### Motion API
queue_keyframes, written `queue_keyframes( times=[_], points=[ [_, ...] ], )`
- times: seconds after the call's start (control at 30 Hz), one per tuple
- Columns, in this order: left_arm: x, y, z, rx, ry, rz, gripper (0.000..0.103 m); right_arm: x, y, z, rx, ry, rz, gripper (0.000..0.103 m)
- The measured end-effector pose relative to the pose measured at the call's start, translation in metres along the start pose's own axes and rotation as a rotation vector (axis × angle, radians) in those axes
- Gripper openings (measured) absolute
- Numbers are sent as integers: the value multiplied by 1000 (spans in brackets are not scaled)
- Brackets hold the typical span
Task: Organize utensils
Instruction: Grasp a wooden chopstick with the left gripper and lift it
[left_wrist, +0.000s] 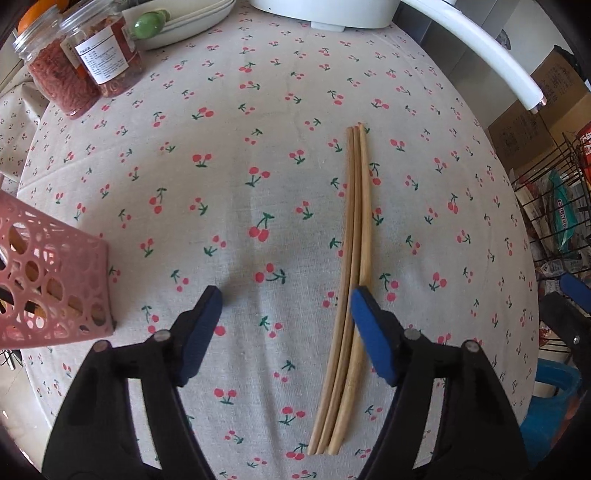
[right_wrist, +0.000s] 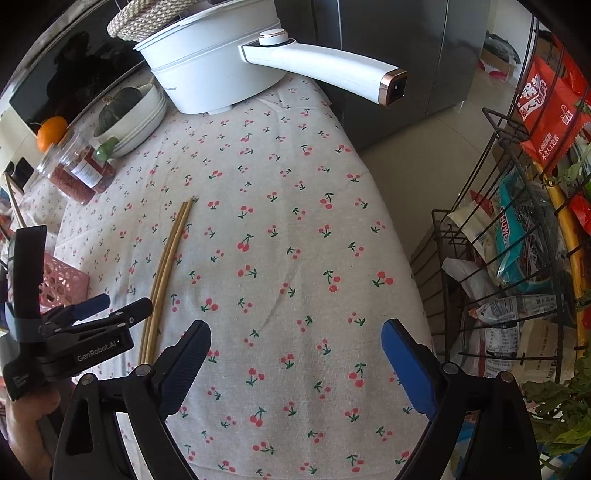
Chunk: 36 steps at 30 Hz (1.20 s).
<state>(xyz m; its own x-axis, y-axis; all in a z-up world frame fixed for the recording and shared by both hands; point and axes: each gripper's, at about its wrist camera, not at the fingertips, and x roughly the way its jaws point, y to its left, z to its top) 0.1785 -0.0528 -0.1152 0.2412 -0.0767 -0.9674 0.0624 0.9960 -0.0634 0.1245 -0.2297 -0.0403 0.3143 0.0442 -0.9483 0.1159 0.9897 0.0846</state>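
3 wooden chopsticks (left_wrist: 349, 280) lie side by side on the cherry-print surface (left_wrist: 236, 155). The left gripper (left_wrist: 286, 301) hovers over them, jaws apart, gripping nothing, its right pad above the sticks. The right gripper (right_wrist: 295, 338) holds its jaws wide and empty. A pink basket (left_wrist: 48, 284) stands left.

a cherry-print tablecloth (left_wrist: 229, 177) is spread over the table — two jars (left_wrist: 81, 66) of red contents are set near stacked white dishes (right_wrist: 147, 114) and a white pot (right_wrist: 210, 62).
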Motion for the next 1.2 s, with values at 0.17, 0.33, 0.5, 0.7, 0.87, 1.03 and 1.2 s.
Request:
queue_keyframes(
  times=[0.17,0.33,0.5,0.7,0.87,1.03,1.2],
  points=[
    [5,-12,8,38,8,32,59,4,-3,0,5,10,-1,95],
    [9,-25,26,43,24,50,45,5,-3,1,14,13,11,96],
    [15,-36,49,40,53,51,37,4,-1,1,13,15,19,96],
    [14,-23,54,44,64,27,11,9,3,5,29,25,22,96],
    [-11,-5,29,52,-9,-45,10,17,17,8,28,48,41,96],
    [-48,17,-2,57,-99,-97,10,27,34,11,23,70,41,96],
    [-76,44,-47,29,-188,-185,10,40,54,15,44,93,92,96]
  ],
)
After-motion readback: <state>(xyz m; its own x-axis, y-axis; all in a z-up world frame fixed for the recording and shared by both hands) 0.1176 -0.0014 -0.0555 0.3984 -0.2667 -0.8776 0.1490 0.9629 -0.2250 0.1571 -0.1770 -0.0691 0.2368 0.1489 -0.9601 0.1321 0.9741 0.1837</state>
